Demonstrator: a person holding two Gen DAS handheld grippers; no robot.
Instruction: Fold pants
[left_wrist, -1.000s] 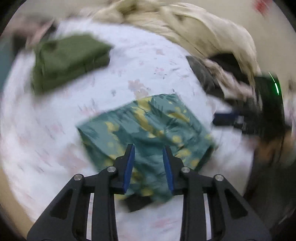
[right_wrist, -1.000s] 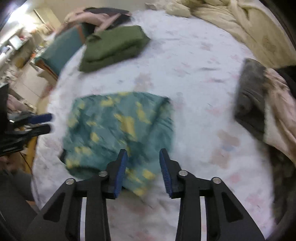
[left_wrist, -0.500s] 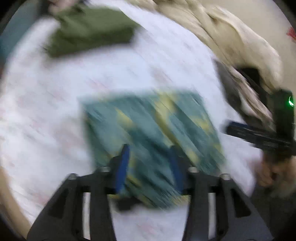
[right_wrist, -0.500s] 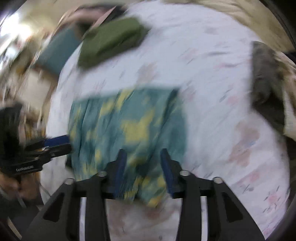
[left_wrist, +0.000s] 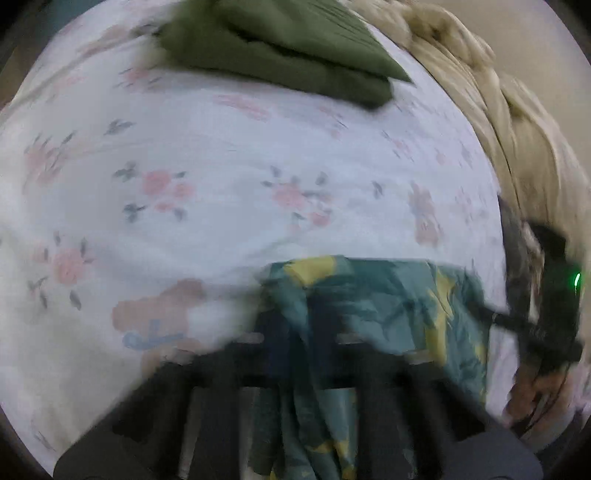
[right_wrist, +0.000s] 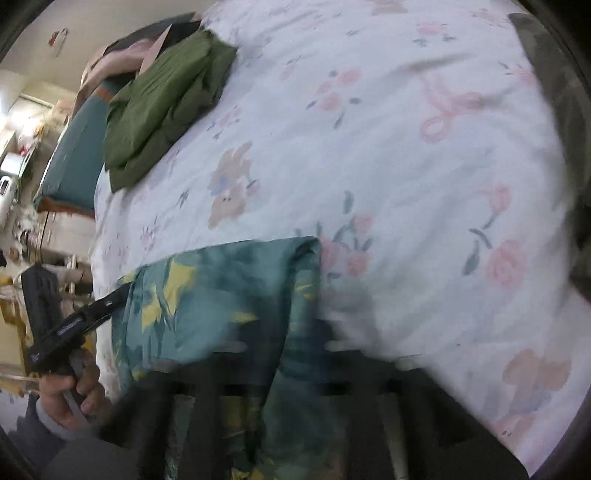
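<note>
White floral bedsheet (left_wrist: 221, 155) across the bed, folded green garment (left_wrist: 288, 48) far back, beige blanket (left_wrist: 517, 122) at right. Teal-and-yellow pants (left_wrist: 388, 306) folded at the near edge, draped between both pairs of blurred fingers: left gripper (left_wrist: 299, 332) and right gripper (right_wrist: 291, 343) seemingly clamped on fabric.

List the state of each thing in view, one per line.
teal patterned pants: folded, near edge between the fingers of both grippers.
green garment: folded, lying on the bed apart from the pants.
left hand-held gripper: closed on the pants edge, blurred.
right hand-held gripper: closed on the pants edge, blurred.
floral bedsheet: spread flat, lightly wrinkled.
</note>
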